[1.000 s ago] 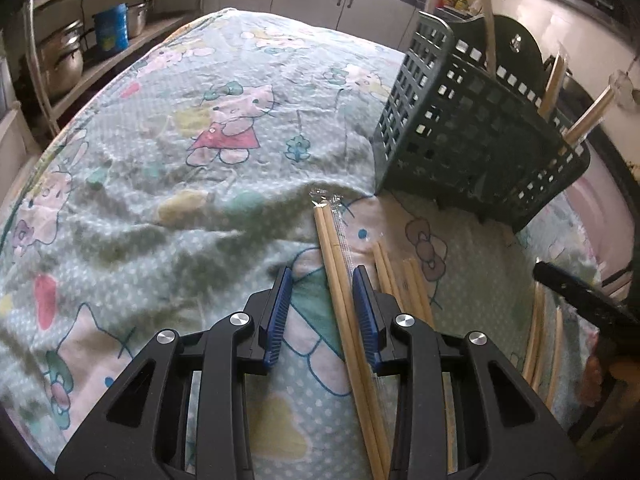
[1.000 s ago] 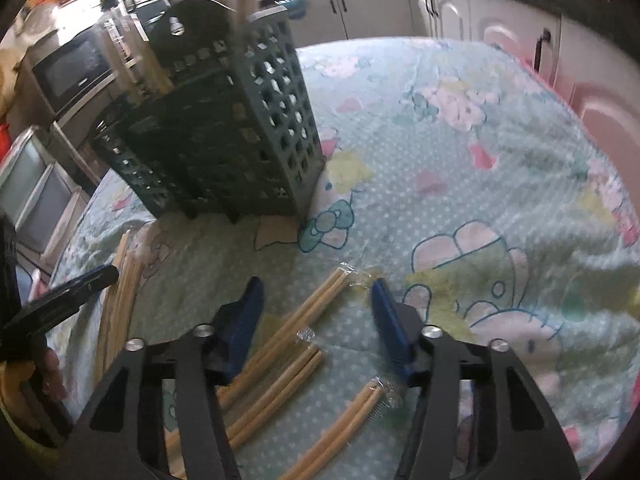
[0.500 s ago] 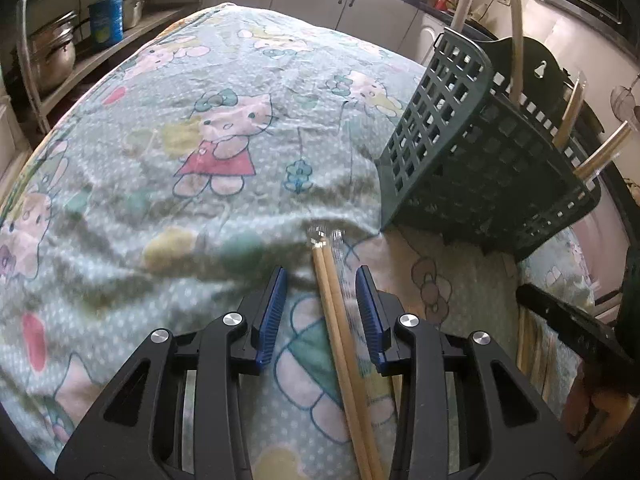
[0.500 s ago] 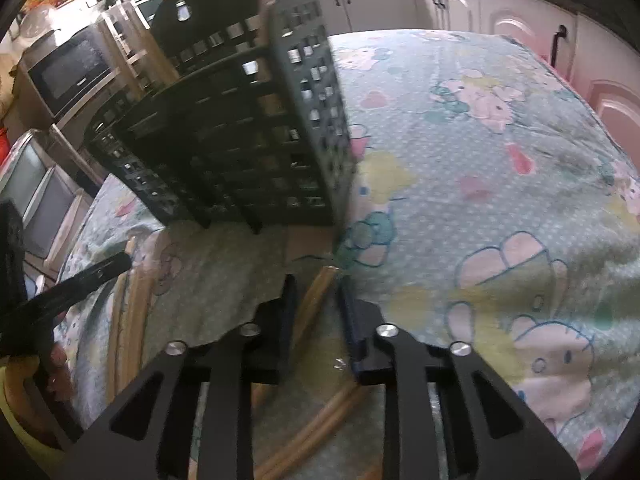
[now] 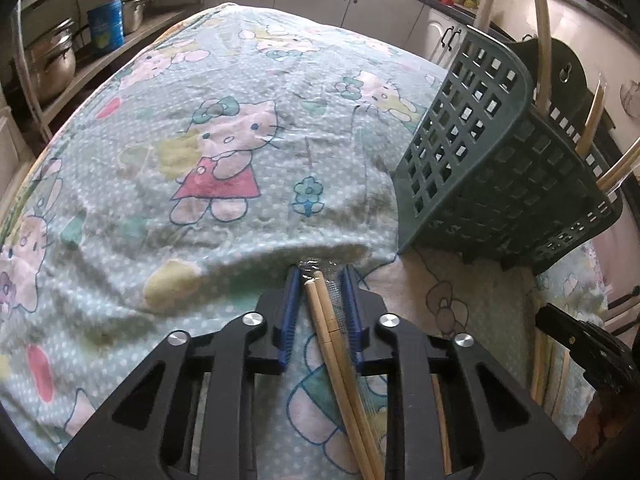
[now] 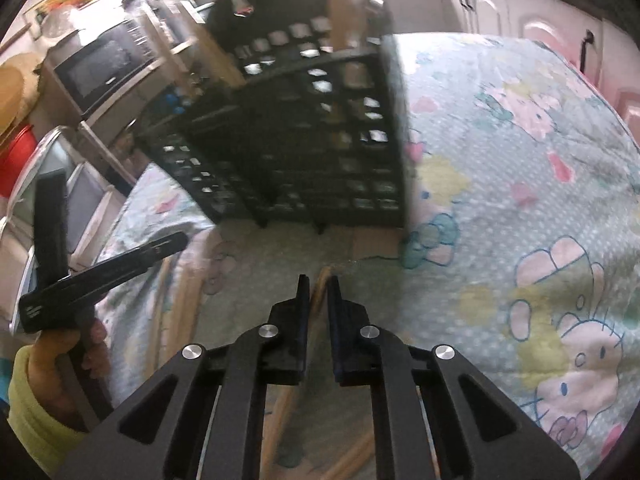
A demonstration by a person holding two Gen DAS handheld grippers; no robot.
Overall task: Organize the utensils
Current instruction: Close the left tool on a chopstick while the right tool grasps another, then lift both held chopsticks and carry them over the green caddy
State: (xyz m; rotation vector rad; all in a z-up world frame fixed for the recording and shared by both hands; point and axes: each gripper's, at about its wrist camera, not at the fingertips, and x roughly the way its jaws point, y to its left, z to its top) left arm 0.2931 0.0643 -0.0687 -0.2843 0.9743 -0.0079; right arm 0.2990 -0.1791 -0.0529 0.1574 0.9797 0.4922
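Note:
A dark green perforated utensil basket stands on the Hello Kitty cloth, with several wrapped chopstick pairs standing in it; it also shows, blurred, in the right wrist view. My left gripper straddles a wrapped pair of wooden chopsticks lying on the cloth, jaws narrowed around it with a small gap. My right gripper is shut on another wrapped chopstick pair, close in front of the basket.
More chopstick pairs lie on the cloth at the right and left of the right gripper. Pots and a blue can sit on a shelf at left. A microwave stands behind the basket.
The left gripper slid forward along its chopstick pair and narrowed its jaws. The right gripper shut on a chopstick pair and moved toward the basket.

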